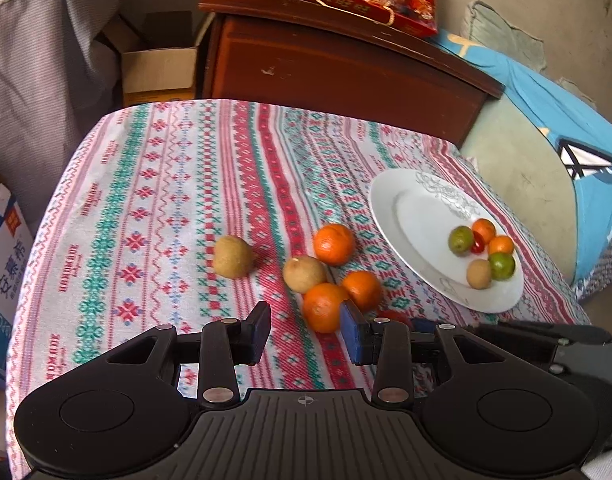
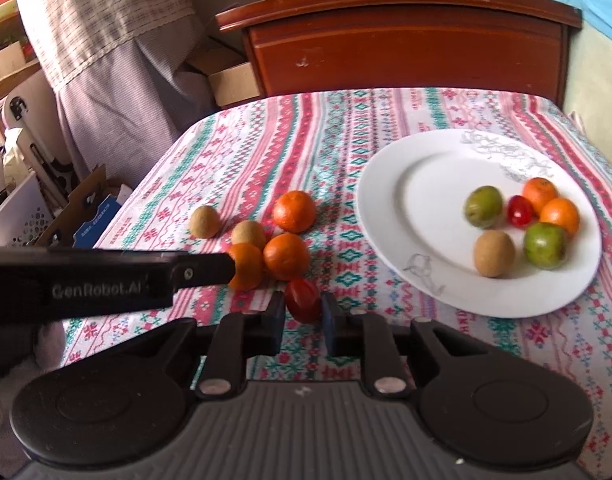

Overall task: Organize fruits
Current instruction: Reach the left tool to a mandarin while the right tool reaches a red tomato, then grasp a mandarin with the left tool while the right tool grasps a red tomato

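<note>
A tablecloth [image 2: 234,168] striped in pink, red and teal cross-stitch motifs on white. Ahead of the right tongs, a white plate [image 2: 418,184] with grey line drawings carries two green fruits, two orange mandarins, a tan kiwi and a red tomato. Beyond stands a reddish-brown cabinet [image 2: 406,56].

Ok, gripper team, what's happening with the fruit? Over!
Left hand-held gripper open, empty, near an orange. Right hand-held gripper around the tomato on the cloth. Plate holds six fruits, path clear.
</note>
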Available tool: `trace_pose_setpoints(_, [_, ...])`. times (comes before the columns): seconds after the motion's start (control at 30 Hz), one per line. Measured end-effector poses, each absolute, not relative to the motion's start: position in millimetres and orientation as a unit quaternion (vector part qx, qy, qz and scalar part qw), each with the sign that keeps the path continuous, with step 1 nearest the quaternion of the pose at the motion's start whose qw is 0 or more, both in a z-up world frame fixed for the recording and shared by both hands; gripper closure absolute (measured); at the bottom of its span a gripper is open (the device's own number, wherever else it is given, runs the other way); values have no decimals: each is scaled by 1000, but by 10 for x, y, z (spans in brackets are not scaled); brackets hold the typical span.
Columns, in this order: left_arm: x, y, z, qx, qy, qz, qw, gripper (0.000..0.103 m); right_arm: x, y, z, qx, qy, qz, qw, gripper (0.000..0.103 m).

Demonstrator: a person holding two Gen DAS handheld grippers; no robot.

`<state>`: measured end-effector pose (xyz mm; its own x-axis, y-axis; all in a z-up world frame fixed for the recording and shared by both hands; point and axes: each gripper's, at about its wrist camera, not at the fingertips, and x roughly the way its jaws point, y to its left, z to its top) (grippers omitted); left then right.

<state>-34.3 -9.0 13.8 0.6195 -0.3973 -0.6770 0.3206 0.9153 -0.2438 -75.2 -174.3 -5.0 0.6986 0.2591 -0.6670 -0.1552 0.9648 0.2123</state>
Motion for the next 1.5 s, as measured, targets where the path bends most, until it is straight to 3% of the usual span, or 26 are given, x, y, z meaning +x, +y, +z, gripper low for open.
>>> trace_pose_setpoints(0.63, [-348,-374,-12,36,358,-207,910,69,-749,-1842,-68,71,374,94,920,80])
trace_pose_setpoints(0.87, [-343,-381,-35,35,346,-210,914,75,-721,-1832,-85,69,374,92,920,80])
trace_pose_setpoints(1.5, [-345,-476,264,7,316,-216,924,76,-692,-1974,189,77,336,73,936,84])
